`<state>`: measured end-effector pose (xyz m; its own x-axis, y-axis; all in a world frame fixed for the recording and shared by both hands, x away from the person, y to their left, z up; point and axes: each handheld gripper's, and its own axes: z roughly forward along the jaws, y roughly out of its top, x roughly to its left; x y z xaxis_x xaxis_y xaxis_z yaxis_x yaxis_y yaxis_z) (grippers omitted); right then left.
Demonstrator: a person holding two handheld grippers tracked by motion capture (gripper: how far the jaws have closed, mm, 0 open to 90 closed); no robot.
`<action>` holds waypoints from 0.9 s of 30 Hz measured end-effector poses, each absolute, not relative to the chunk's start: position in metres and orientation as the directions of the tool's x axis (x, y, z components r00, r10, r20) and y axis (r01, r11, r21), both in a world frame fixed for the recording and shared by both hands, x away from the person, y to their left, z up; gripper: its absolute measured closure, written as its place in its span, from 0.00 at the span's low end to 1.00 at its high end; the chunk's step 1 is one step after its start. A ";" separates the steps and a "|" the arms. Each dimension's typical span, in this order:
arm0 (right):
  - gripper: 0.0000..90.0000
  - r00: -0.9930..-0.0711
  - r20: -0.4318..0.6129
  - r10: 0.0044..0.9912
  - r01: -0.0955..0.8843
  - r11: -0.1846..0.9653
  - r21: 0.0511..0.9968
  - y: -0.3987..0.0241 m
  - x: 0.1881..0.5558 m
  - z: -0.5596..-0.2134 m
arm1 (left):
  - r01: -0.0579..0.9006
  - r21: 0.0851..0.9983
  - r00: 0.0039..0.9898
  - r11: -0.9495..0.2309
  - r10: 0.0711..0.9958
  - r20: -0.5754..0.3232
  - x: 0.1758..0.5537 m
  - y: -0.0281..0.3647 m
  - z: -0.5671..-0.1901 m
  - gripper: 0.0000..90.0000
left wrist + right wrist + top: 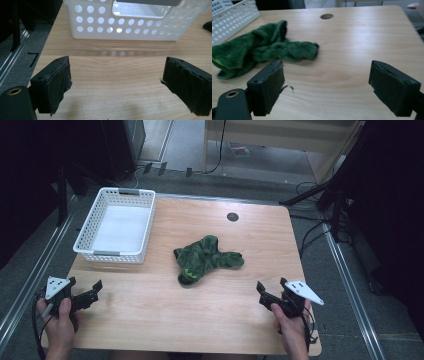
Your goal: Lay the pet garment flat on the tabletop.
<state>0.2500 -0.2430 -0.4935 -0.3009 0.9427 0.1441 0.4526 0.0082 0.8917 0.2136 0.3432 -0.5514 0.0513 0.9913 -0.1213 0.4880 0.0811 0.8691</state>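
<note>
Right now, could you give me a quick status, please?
Left gripper and right gripper open, empty. Green cloth crumpled mid-table, untouched. White basket empty. Nothing in the way.

The left tongs (116,82) gape empty over the wooden table (120,70), facing the white basket (130,23).

This is a lab or studio set up for recording, not a home. A bare wooden table (200,310) with a cable hole (232,216) at 12 o'clock stands on grey carpet, flanked by aluminium rails (350,290) at 3 and 9 o'clock. Black stand legs (305,196) and loose cables (310,237) (trailing over the floor) crowd 2 o'clock, and plain wooden furniture (280,135) stands at 12 o'clock beyond.
</note>
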 end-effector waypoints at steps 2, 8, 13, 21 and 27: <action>0.15 -0.332 0.136 0.933 0.456 0.033 0.889 -0.224 0.260 -0.488 | 0.489 0.869 0.055 0.077 0.991 -0.119 0.213 0.344 -0.551 0.09; 0.14 -0.440 0.109 0.891 0.449 0.114 0.886 -0.170 0.291 -0.477 | 0.487 0.870 0.053 0.079 0.991 -0.119 0.213 0.344 -0.551 0.09; 0.12 -0.482 0.086 0.872 0.496 0.191 0.847 -0.125 0.326 -0.485 | 0.486 0.870 0.054 0.084 0.991 -0.126 0.213 0.344 -0.552 0.09; 0.15 -0.477 0.057 0.877 0.603 0.280 0.747 -0.092 0.367 -0.525 | 0.460 0.888 0.047 0.006 0.998 -0.032 0.210 0.337 -0.550 0.09; 0.41 -0.518 0.116 0.848 0.621 0.280 0.732 -0.095 0.366 -0.544 | 0.434 0.895 0.121 -0.097 0.991 0.049 0.205 0.322 -0.544 0.09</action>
